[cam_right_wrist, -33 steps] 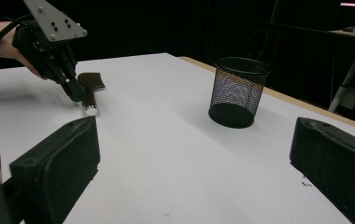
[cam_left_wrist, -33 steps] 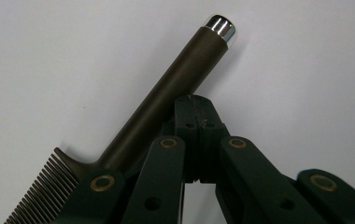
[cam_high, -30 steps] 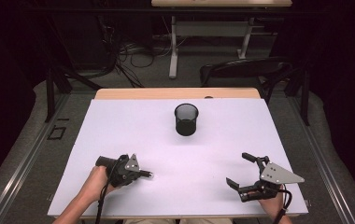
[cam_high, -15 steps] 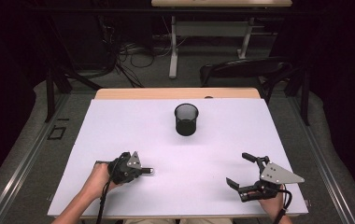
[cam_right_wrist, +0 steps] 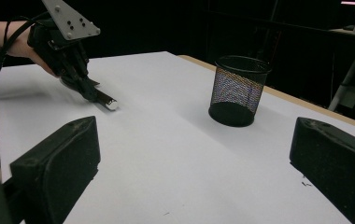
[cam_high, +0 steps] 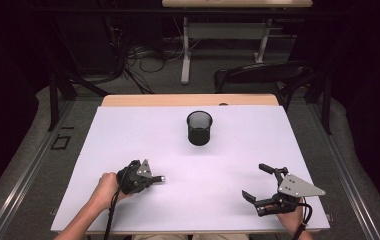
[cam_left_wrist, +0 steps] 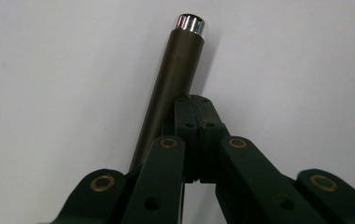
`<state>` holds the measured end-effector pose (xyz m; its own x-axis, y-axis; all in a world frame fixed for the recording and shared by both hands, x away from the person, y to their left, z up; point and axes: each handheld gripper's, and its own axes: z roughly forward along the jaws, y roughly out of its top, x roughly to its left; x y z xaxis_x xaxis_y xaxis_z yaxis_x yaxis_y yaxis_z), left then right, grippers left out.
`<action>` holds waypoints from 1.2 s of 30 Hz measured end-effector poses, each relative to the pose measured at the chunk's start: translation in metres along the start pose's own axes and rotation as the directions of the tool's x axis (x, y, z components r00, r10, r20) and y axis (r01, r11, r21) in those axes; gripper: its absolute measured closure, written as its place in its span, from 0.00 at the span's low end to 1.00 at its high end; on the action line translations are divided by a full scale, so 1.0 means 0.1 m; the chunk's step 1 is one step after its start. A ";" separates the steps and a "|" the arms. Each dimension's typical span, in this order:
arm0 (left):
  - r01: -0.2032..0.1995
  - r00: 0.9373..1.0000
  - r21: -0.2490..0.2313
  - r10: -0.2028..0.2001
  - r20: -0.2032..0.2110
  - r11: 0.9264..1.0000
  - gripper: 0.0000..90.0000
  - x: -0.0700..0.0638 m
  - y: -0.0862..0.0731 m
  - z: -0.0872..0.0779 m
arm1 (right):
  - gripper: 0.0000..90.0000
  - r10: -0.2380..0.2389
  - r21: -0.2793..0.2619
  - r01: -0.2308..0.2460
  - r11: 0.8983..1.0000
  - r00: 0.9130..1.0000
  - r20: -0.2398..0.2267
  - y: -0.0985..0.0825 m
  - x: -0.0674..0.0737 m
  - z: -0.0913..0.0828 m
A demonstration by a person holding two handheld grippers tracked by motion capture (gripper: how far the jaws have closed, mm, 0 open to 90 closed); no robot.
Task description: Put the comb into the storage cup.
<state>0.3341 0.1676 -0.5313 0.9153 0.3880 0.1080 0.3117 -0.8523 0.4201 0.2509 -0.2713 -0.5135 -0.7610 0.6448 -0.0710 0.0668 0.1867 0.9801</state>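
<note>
Low on the white tabletop [cam_high: 128, 130], the left claw [cam_high: 154, 178] pinches a dark brown chrome-capped pen [cam_left_wrist: 171, 79]. Well apart, the right claw [cam_high: 259, 182] rests spread wide, empty. Farther back stands a black wire-mesh cup [cam_high: 199, 128]; no writing is readable.

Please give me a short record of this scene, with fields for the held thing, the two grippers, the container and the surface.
held thing: dark pen with silver tip, low over the table
left gripper: jaws shut on the pen
right gripper: jaws wide open, nothing between them
container: black mesh cup, upright, apart from both grippers
surface: white table
</note>
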 end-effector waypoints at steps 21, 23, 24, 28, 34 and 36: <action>0.029 1.000 0.001 -0.028 -0.009 1.000 1.00 0.07 0.04 0.02 | 0.02 0.001 0.000 -0.001 1.000 1.000 0.000 0.00 0.00 0.00; 0.035 0.999 0.005 -0.035 -0.014 0.999 1.00 0.07 0.04 0.02 | 0.02 0.002 0.000 -0.002 1.000 1.000 0.000 0.00 -0.01 0.00; 0.037 0.999 0.002 -0.037 -0.016 0.999 1.00 0.08 0.04 0.02 | 0.02 -0.002 0.000 0.002 1.000 1.000 0.001 0.00 -0.01 0.00; 0.043 0.999 -0.001 -0.043 -0.022 0.999 1.00 0.09 0.05 0.03 | 0.02 0.001 0.000 -0.001 1.000 1.000 0.000 0.00 0.00 0.00; 0.053 0.998 -0.004 -0.053 -0.023 0.999 1.00 0.11 0.05 0.04 | 0.02 0.000 -0.001 0.000 1.000 1.000 0.000 0.00 -0.01 0.00; 0.054 0.998 0.000 -0.054 -0.021 0.999 1.00 0.12 0.04 0.04 | 0.02 0.001 0.000 -0.001 1.000 1.000 0.001 0.00 -0.01 0.00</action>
<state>0.3470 0.1669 -0.5317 0.8914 0.4411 0.1041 0.3610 -0.8298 0.4255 0.2515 -0.2716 -0.5139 -0.7602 0.6460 -0.0698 0.0681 0.1861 0.9802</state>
